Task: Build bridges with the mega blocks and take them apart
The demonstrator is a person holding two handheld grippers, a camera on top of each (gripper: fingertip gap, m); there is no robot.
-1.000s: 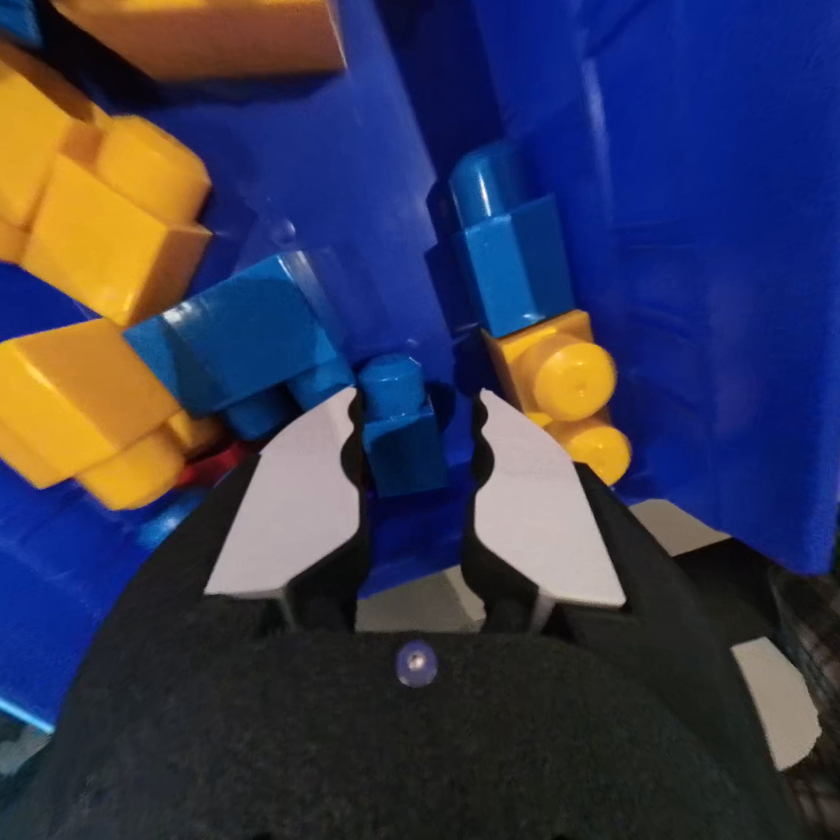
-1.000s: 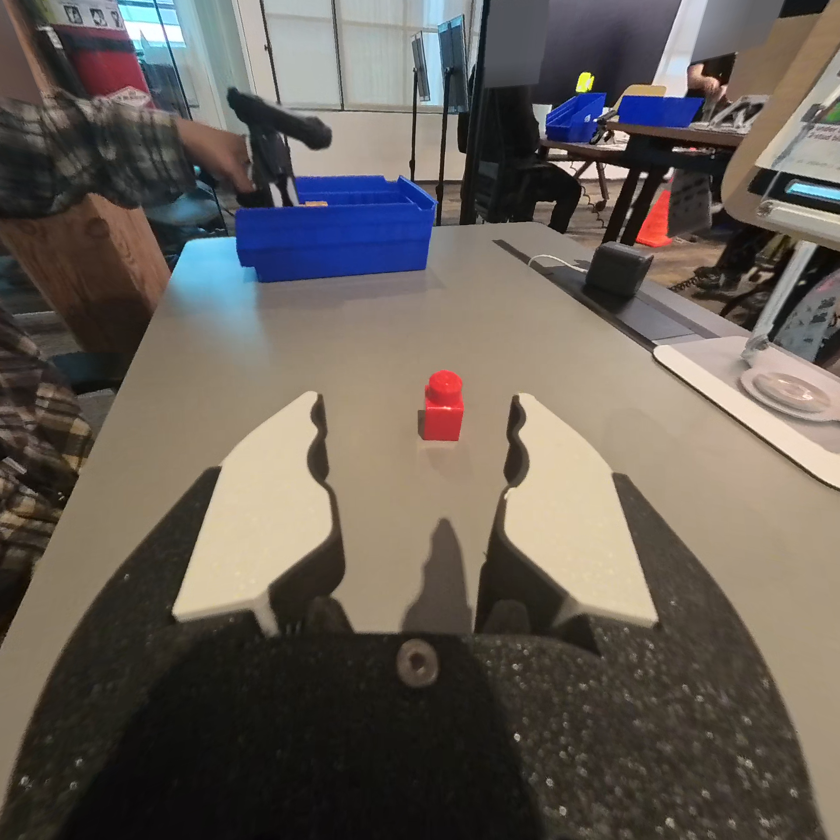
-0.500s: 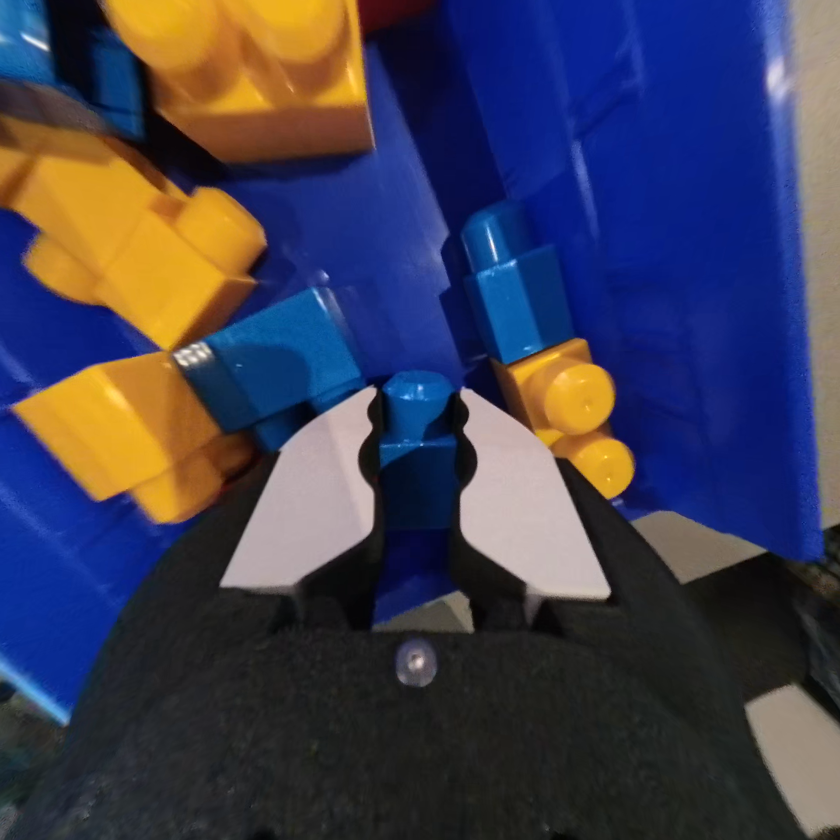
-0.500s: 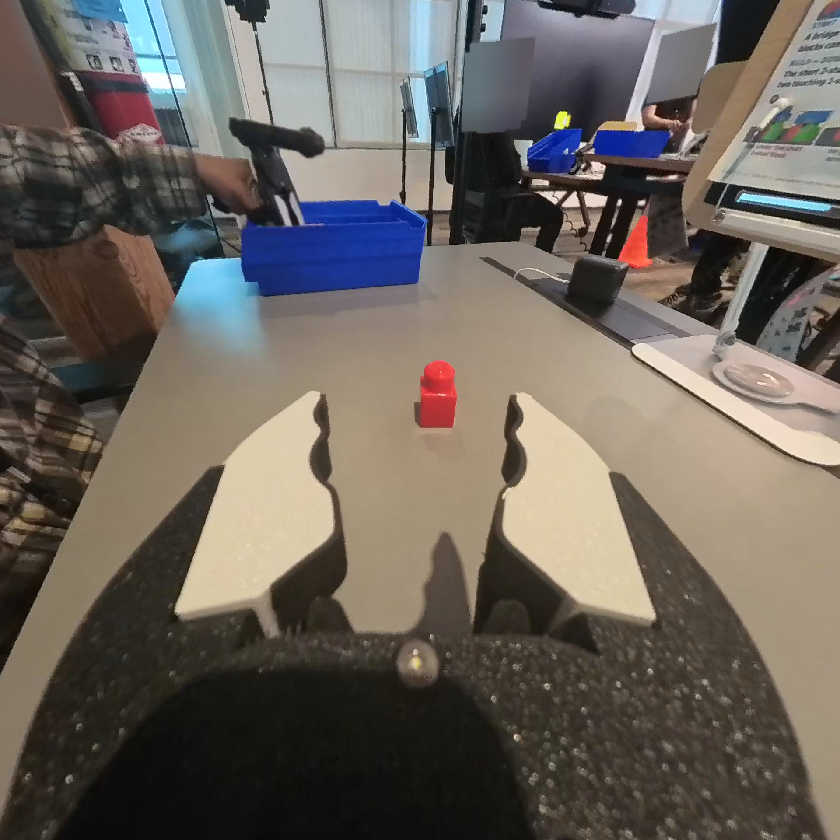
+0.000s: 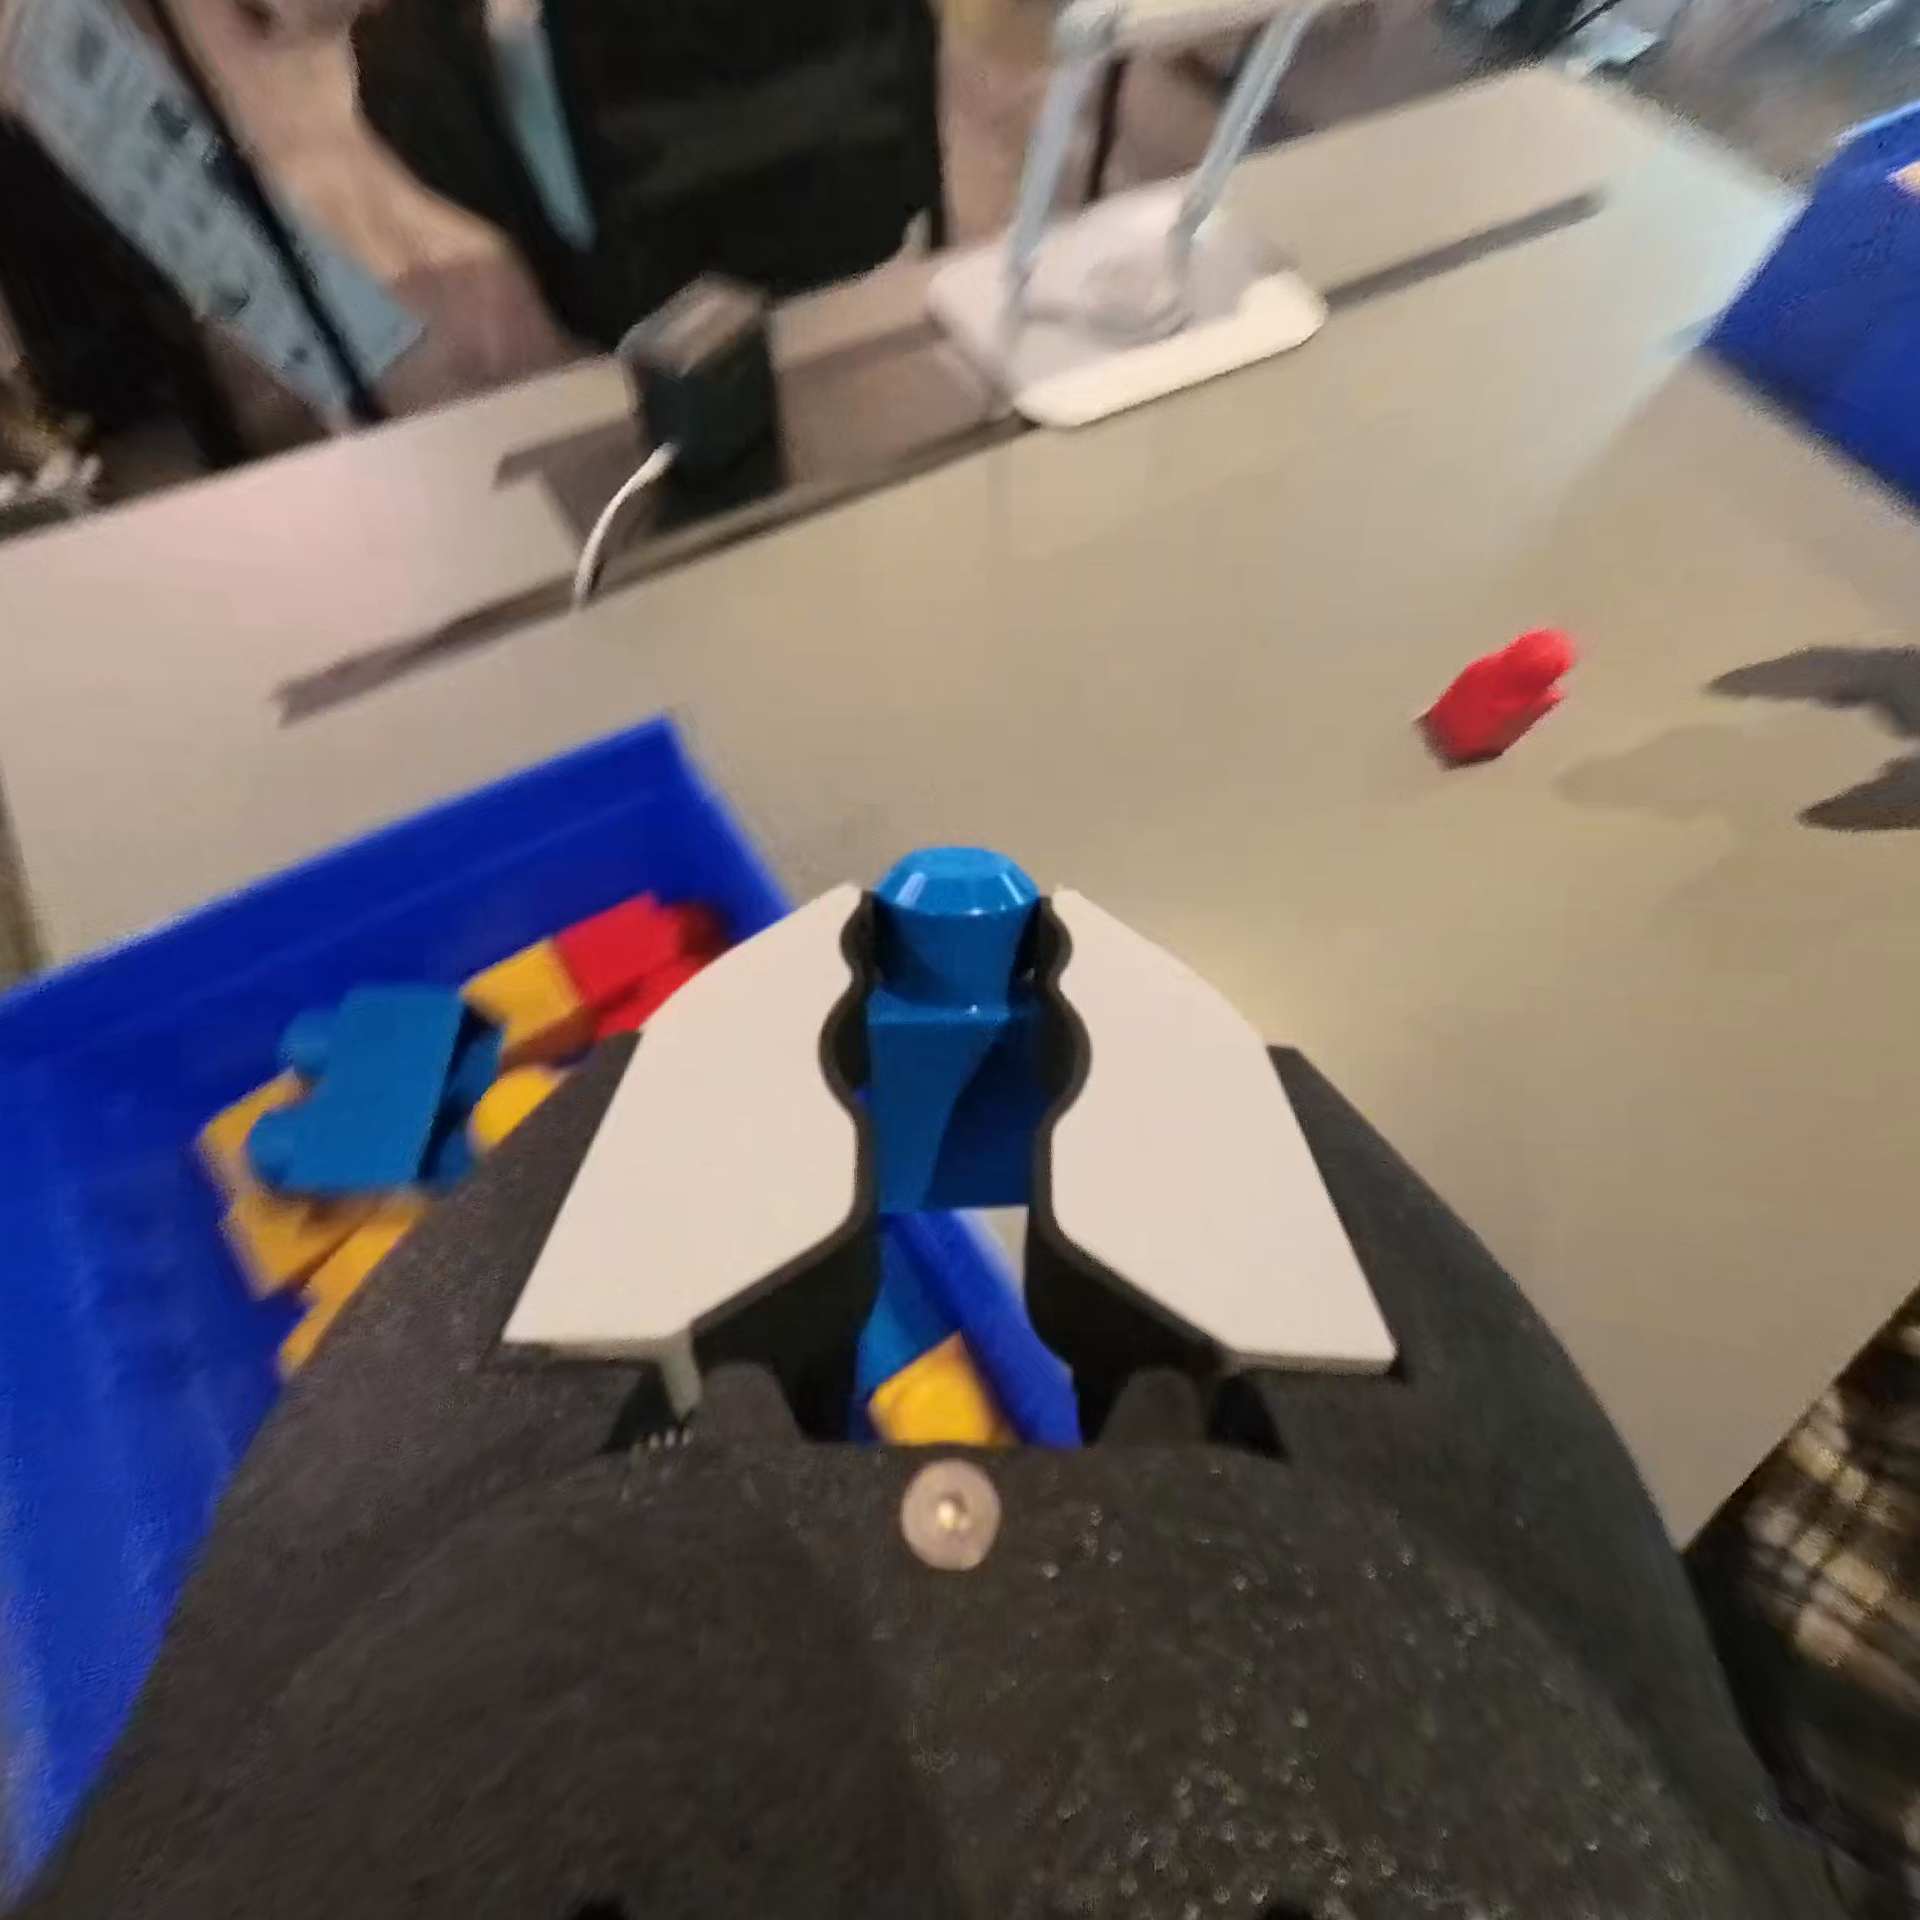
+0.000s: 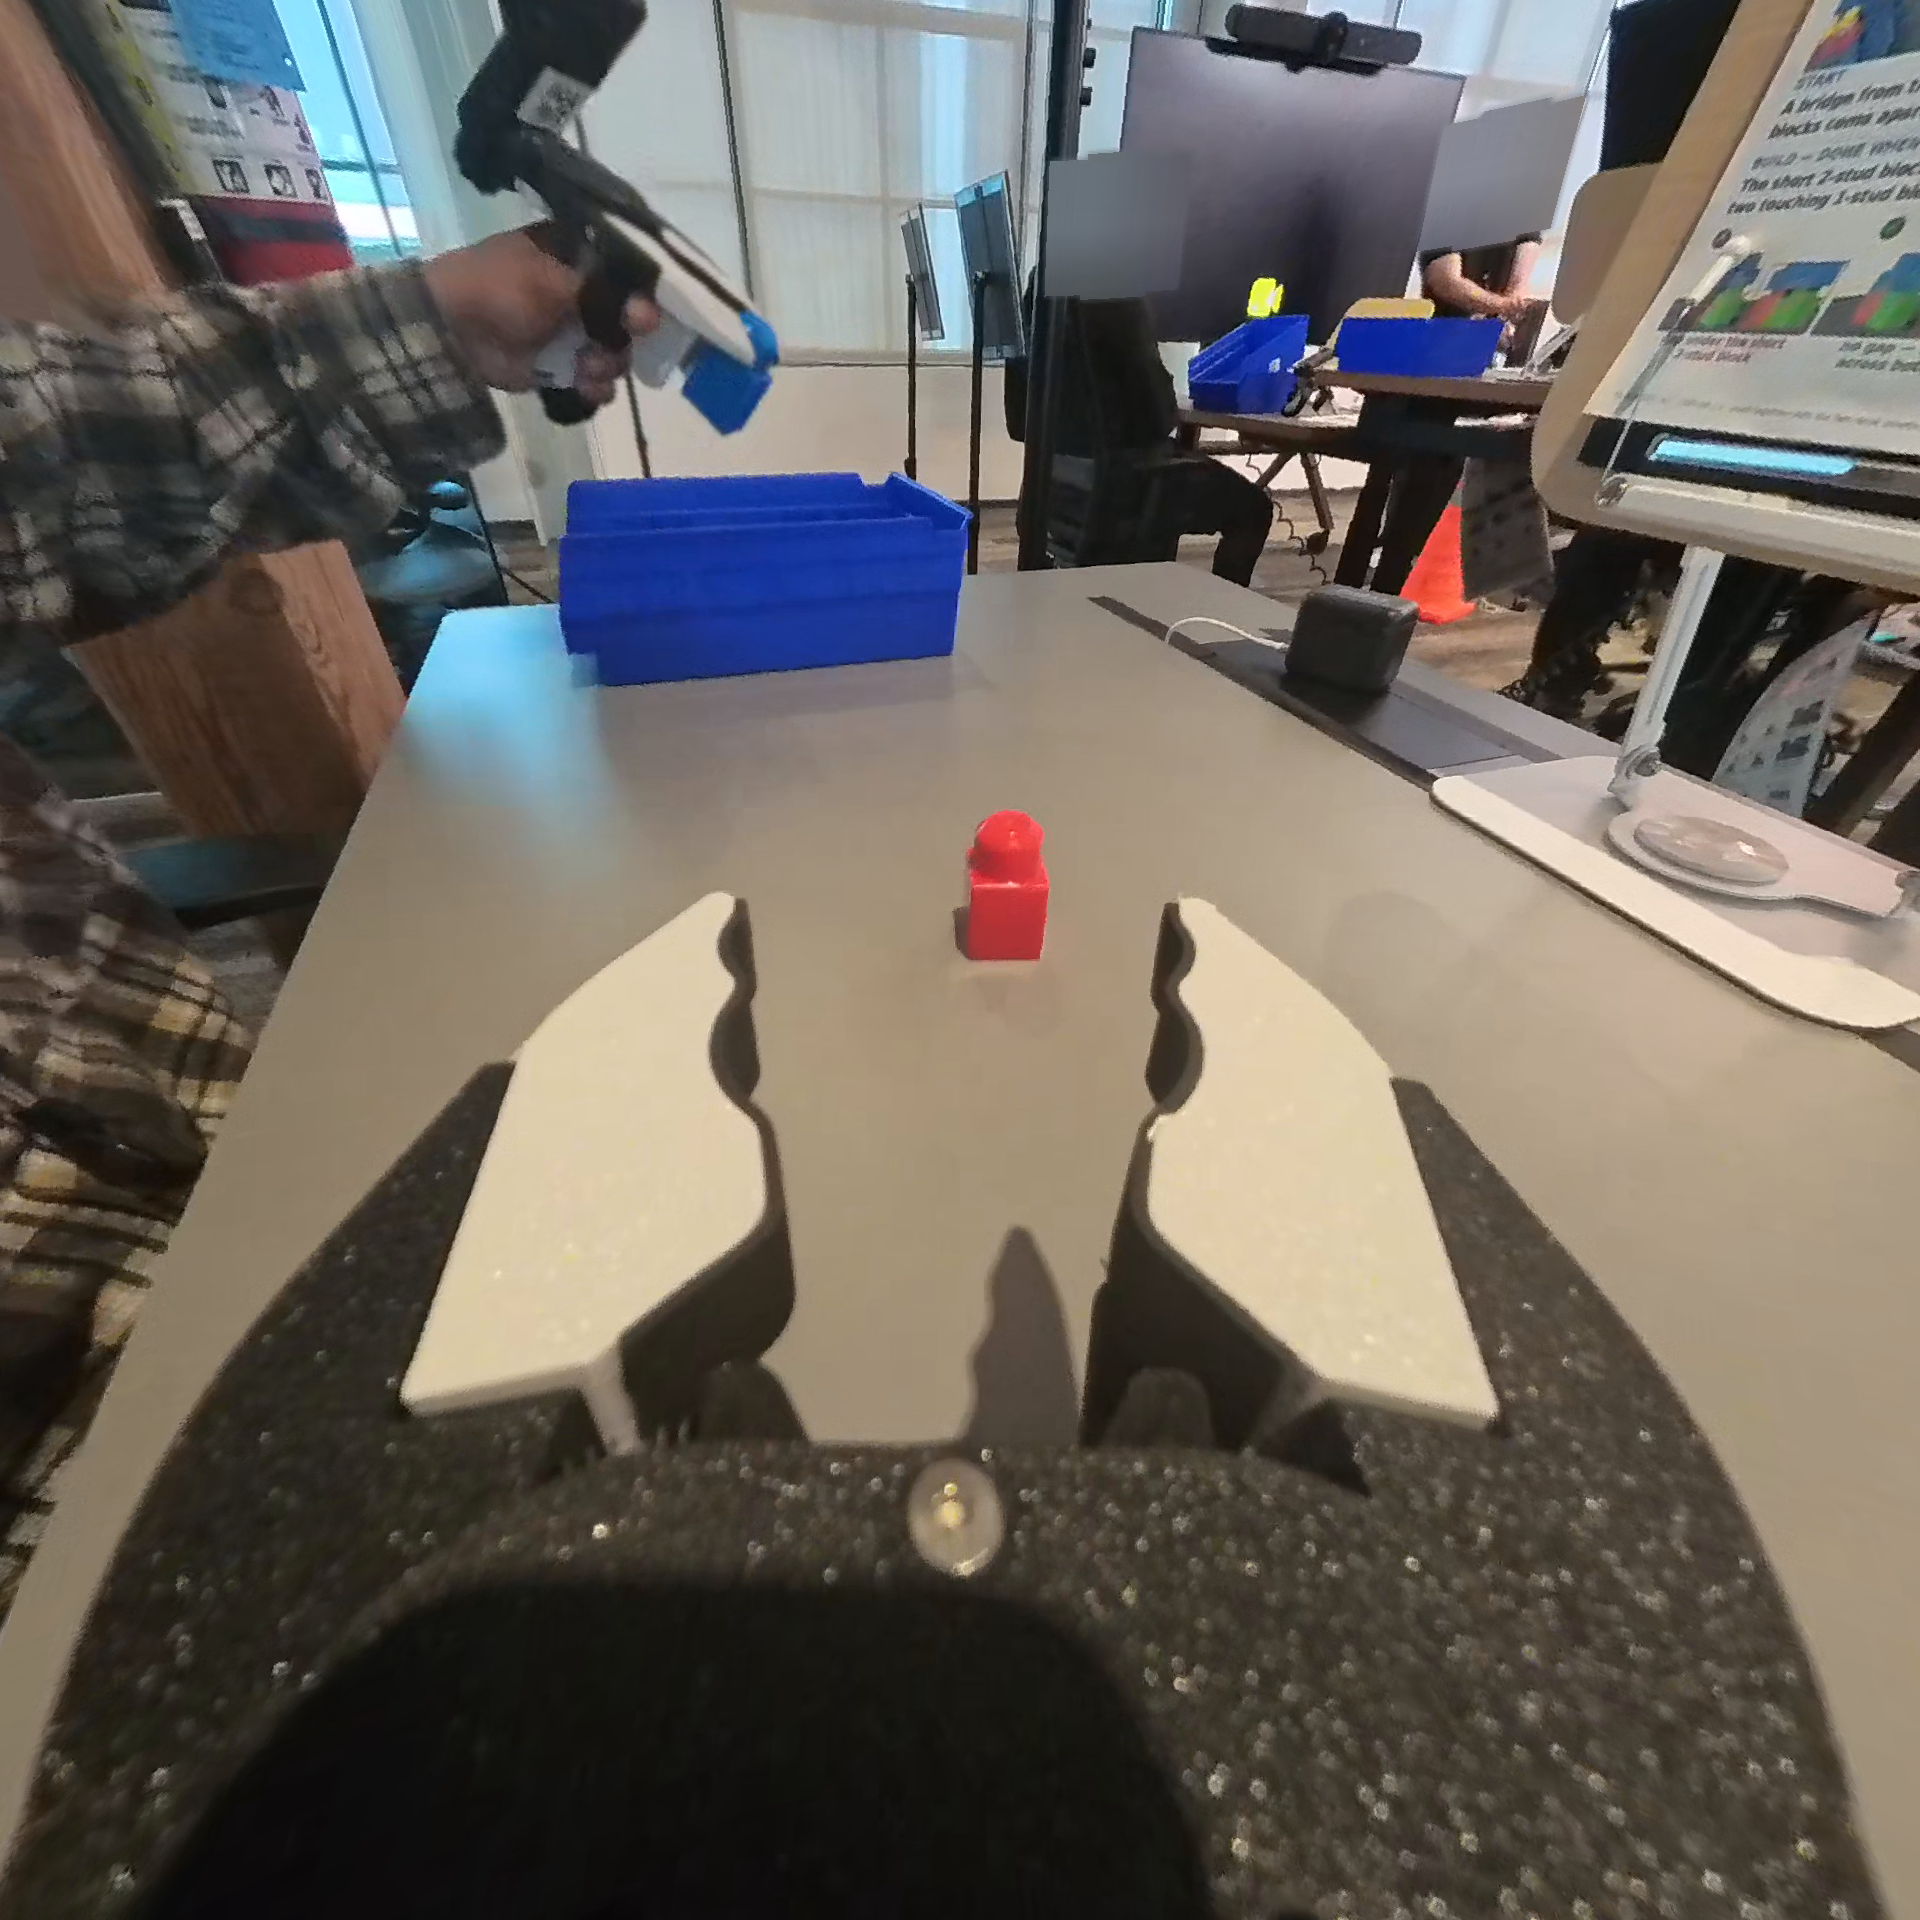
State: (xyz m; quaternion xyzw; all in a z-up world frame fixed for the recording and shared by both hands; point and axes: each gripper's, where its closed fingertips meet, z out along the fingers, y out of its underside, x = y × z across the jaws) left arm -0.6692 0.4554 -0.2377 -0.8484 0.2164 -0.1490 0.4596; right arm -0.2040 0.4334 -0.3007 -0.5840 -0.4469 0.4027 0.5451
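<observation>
A: Nearest, in the left wrist view: left gripper [image 5: 954, 1023], fingers closed around a small blue one-stud plastic block [image 5: 943, 1049]. Stud forward, long axis along the fingers, clamped on its flat side faces. Probably gripped that way so the hollow base can go straight down onto a surface.

B: Held clear of everything? Where exactly?

A: In the air, above the near rim of the blue plastic bin [image 5: 582, 831]. Below and left in that bin, loose yellow, blue and red blocks [image 5: 395, 1101], heaped every which way, blurred.

B: And on the other side?

A: Right gripper [image 6: 951, 997] low over the grey desk [image 6: 1195, 790], fingers wide apart, holding nothing. Just beyond the tips, a small red one-stud block [image 6: 1005, 896], upright on the desk, stud up, long axis vertical, touching neither finger. Likely set there as a first bridge pillar.

B: Farther out?

A: Same blue bin at the desk's far left end, well apart from the red block. Above it the left gripper with the blue block, stud toward the desk's middle. On the right edge, a dark box with a white cable [image 6: 1349, 636] and a white stand base [image 6: 1662, 883].

B: Stage, as a guess?

A: Early build: second pillar picked, not yet placed.
</observation>
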